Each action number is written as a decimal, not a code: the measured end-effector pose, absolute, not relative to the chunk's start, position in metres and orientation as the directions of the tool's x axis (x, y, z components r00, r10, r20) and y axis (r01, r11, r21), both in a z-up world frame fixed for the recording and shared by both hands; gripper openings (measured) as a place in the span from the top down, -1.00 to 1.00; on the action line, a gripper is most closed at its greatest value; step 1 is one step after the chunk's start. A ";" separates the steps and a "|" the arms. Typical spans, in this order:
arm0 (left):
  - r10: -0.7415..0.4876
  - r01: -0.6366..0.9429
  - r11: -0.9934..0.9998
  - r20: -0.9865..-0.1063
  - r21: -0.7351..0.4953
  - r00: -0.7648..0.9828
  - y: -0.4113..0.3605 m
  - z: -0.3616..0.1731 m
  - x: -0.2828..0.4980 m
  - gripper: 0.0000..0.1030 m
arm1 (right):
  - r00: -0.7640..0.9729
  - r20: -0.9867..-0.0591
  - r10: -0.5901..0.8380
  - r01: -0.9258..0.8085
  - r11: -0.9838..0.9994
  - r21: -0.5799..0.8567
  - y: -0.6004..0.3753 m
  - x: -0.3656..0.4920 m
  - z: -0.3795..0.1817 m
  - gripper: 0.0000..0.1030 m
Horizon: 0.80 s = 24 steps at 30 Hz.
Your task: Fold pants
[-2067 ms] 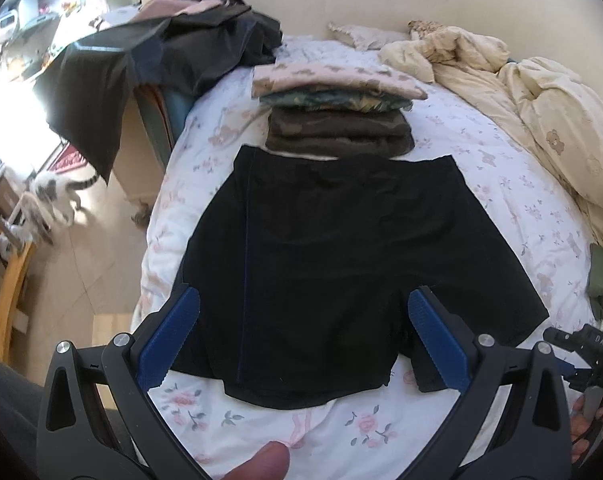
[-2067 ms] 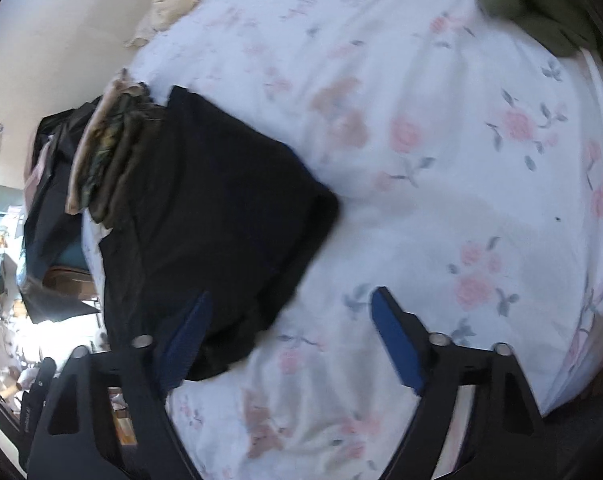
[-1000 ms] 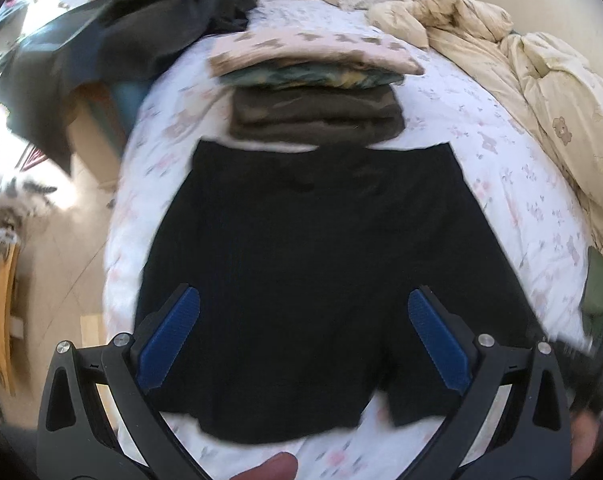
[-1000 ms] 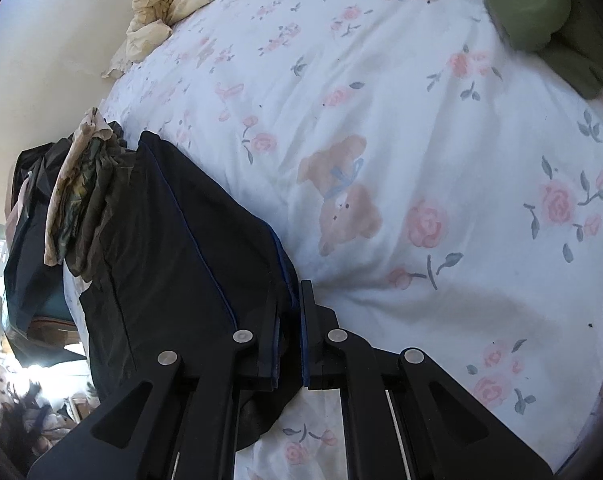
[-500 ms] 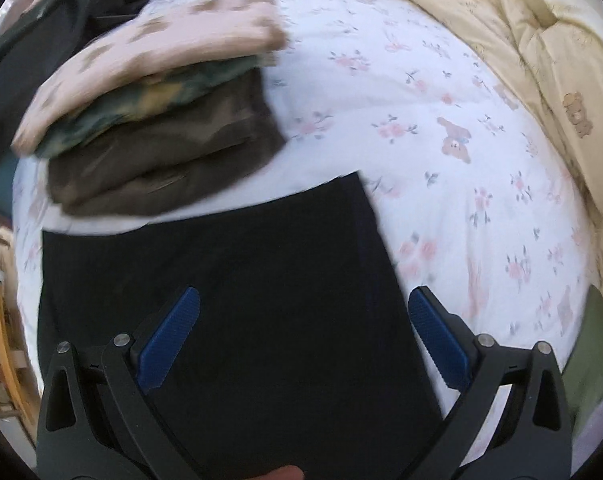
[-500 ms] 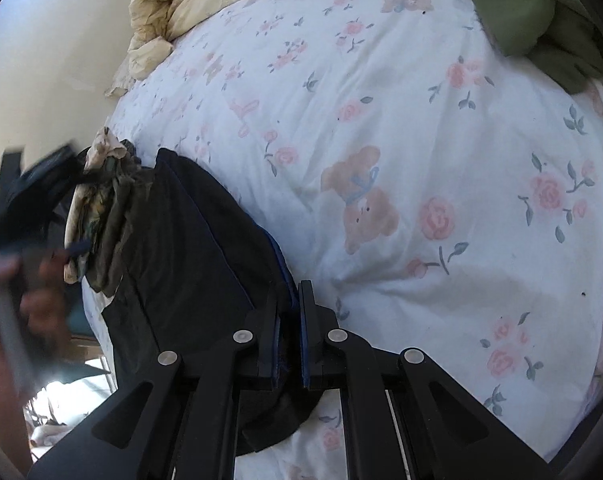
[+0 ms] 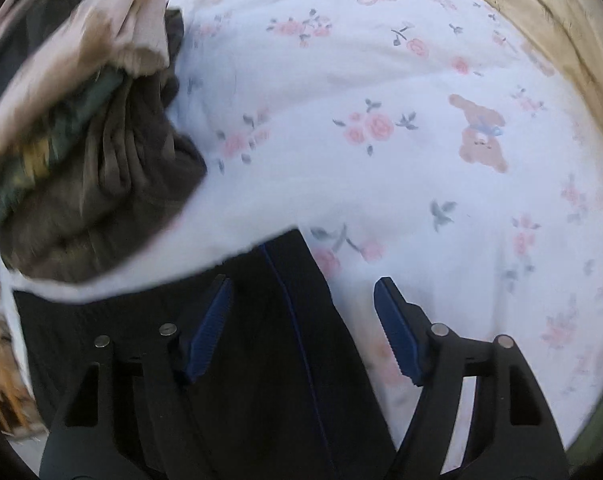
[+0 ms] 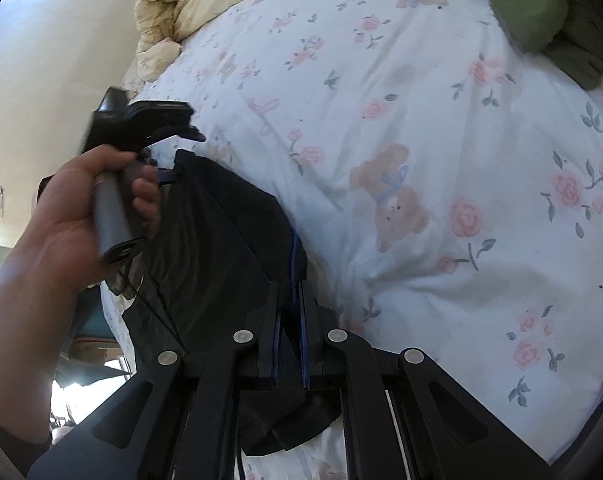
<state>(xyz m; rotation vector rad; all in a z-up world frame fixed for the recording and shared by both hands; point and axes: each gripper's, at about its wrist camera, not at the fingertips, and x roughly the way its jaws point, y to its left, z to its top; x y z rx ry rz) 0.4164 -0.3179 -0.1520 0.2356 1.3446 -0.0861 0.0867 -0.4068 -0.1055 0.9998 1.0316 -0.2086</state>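
Black shorts (image 7: 261, 360) with a thin blue side seam lie flat on the floral sheet (image 7: 381, 160). My left gripper (image 7: 301, 304) points down over their far right waistband corner. Its jaws are closing, with the corner and seam between the blue pads (image 7: 209, 320), which stand clear of the cloth. In the right wrist view, my right gripper (image 8: 289, 296) is shut on the shorts (image 8: 221, 248) at their near right edge, where the fabric bunches up between its pads. A hand (image 8: 81, 208) holds the left gripper's handle over the shorts' far corner.
A pile of folded clothes (image 7: 93, 152) sits just beyond the waistband on the left. A cream duvet (image 7: 541, 12) is heaped along the far right of the bed. A green cloth (image 8: 533, 4) lies at the bed's right edge.
My left gripper has swung right and down from the middle of the shorts to their far right corner, and its jaws have narrowed. The right gripper has stayed shut on the shorts' edge.
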 end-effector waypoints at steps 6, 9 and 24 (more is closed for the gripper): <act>0.130 0.244 0.952 -0.964 0.187 0.231 -0.323 -0.158 0.419 0.63 | 0.535 -0.790 0.298 0.566 0.567 0.598 -0.404 0.089 -0.104 0.88; 0.119 0.278 0.944 -0.968 0.180 0.223 -0.321 -0.154 0.419 0.77 | 0.544 -0.788 0.288 0.549 0.589 0.594 -0.401 0.090 -0.099 0.88; 0.010 0.339 0.937 -0.977 0.084 0.215 -0.228 -0.061 0.434 0.80 | 0.619 -0.637 0.460 0.030 0.796 0.604 -0.300 0.083 -0.001 0.91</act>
